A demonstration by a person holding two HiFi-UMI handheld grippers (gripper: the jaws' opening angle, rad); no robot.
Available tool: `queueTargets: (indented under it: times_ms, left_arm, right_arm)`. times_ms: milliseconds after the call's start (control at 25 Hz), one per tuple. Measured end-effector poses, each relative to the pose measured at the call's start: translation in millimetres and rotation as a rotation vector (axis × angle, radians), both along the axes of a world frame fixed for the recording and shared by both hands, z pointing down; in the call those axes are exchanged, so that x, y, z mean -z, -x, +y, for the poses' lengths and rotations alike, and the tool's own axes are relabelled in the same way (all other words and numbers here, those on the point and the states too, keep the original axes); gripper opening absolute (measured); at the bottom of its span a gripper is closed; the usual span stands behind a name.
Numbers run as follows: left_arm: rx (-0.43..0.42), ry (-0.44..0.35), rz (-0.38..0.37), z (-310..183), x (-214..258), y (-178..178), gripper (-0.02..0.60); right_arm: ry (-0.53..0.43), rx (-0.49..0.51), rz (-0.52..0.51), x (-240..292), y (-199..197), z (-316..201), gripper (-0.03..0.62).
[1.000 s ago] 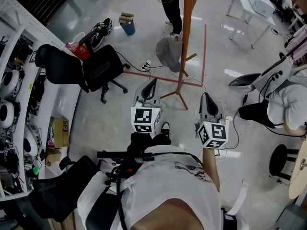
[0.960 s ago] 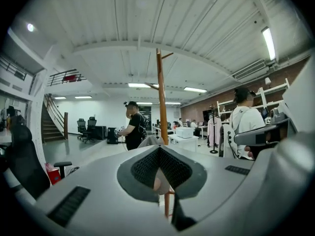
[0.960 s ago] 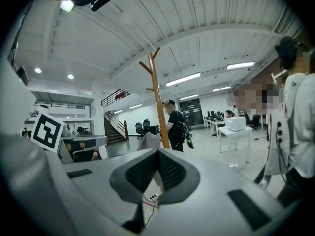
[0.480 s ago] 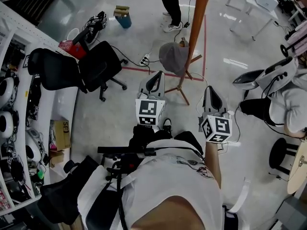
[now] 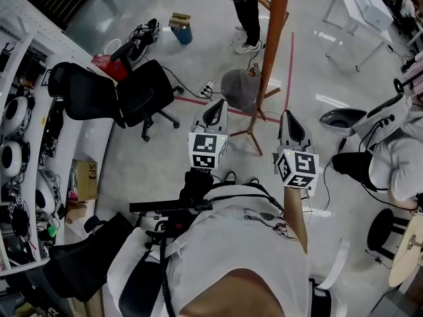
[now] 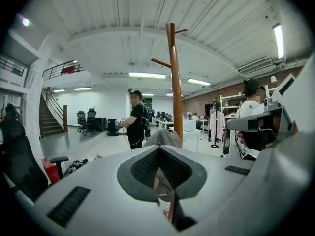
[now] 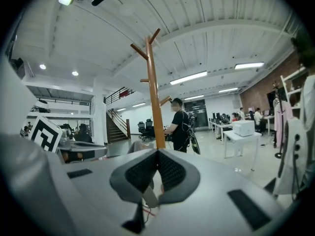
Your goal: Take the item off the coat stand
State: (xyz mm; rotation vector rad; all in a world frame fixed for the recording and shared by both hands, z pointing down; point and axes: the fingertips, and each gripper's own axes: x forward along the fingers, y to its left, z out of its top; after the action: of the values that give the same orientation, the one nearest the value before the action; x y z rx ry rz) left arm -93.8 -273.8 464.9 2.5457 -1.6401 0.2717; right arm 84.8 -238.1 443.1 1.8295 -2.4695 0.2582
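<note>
Head view: a rounded grey cap (image 5: 239, 90) hangs low on the wooden coat stand (image 5: 274, 38), with left gripper (image 5: 213, 109) and right gripper (image 5: 289, 119) near it. Left gripper view: jaws pressed together, empty, cap's crown peeking above. Right gripper view: jaws closed too, nothing held.

Open floor (image 5: 165, 160) before coat stand (image 5: 273, 45), office chair (image 5: 142, 94) left, person (image 5: 250, 8) standing beyond
</note>
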Motion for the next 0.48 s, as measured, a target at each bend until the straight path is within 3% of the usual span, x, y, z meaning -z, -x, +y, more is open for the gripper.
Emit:
queueTargets:
  times_ms: [480]
  left_arm:
    - [0.051, 0.047, -0.025, -20, -18, 12, 0.003]
  right_arm:
    - [-0.009, 0.017, -0.019, 5, -16, -21, 0.005]
